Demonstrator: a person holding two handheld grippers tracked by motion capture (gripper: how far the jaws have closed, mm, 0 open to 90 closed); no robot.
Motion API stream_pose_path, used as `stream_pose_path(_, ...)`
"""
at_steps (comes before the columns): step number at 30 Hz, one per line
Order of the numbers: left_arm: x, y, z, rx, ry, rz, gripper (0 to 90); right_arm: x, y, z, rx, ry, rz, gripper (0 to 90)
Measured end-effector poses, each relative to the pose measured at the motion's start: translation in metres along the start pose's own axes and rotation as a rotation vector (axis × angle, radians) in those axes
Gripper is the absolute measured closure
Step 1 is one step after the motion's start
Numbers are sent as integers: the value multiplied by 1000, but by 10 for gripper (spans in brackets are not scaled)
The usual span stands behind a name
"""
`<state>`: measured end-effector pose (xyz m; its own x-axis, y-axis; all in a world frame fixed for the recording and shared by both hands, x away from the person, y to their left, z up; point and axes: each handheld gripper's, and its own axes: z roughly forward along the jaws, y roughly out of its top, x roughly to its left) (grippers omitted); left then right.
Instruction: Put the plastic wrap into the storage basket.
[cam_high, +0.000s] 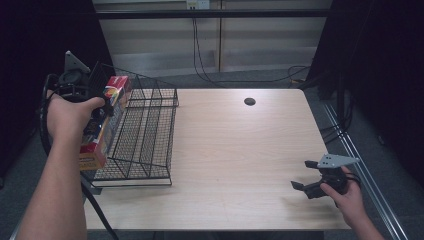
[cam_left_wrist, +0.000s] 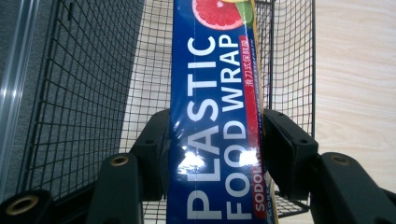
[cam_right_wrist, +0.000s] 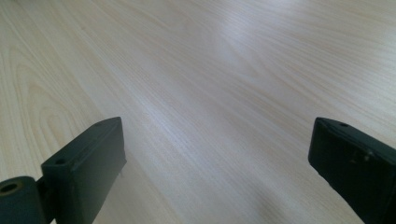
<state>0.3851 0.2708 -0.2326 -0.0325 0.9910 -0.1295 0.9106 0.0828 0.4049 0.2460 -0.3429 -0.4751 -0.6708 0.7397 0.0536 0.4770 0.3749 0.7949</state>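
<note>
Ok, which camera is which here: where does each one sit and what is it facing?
High view: above the person's side, looking forward and down on the table; both forearms, left gripper, right gripper.
Left gripper view: rides the left gripper, looking along jaws clamped on the plastic food wrap box into the wire basket.
Right gripper view: rides the right gripper, open jaws over bare tabletop.
Shared: box and basket appear in the high and left gripper views.
</note>
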Motion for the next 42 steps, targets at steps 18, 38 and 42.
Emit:
stream_pose_path(18,5,-4,20,20,25,-7,457,0,-1,1,10,3,-1,36)
stream_pose_path(38,8,-5,30,46,37,-11,450,1,0,2,14,6,-6,36)
stream_pose_path(42,10,-4,33,58,34,-15,446,1,-1,2,13,3,-5,36)
